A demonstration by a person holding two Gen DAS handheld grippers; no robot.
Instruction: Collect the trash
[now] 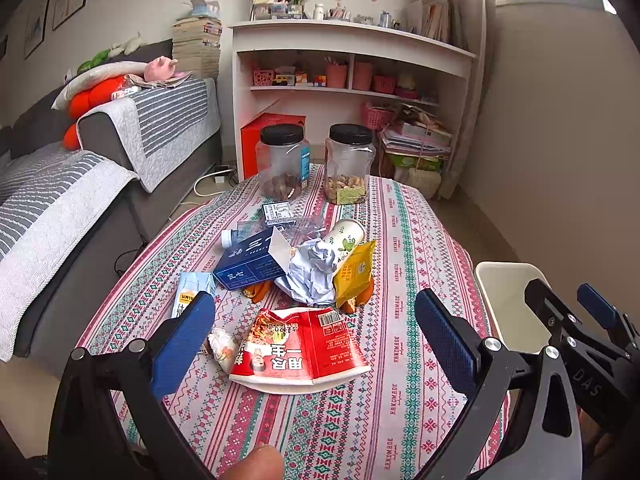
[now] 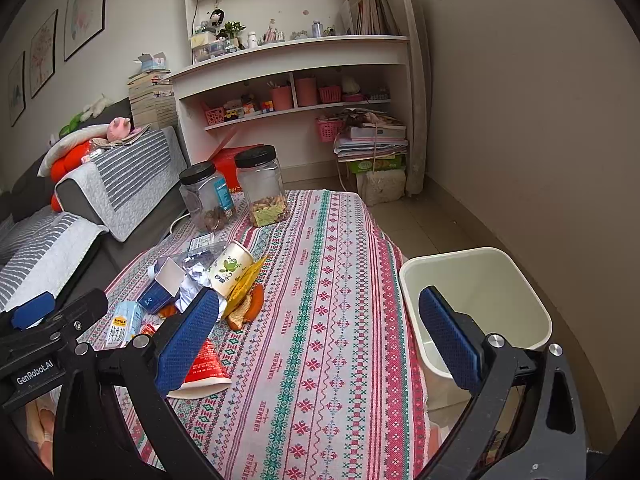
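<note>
The trash sits in a heap near the middle of the table [image 1: 400, 360], closer to its left edge. The red carton [image 1: 304, 350] at the front looks flat, light and bendy, so a pinch on its near edge should work. The crumpled paper [image 1: 314, 272] behind it looks soft and will squash. The left gripper [image 1: 316, 344] hangs over the carton with jaws wide apart, holding nothing. The right gripper [image 2: 320, 340] is wide apart and empty too, next to the white bin [image 2: 472, 280] off the table's right edge.
</note>
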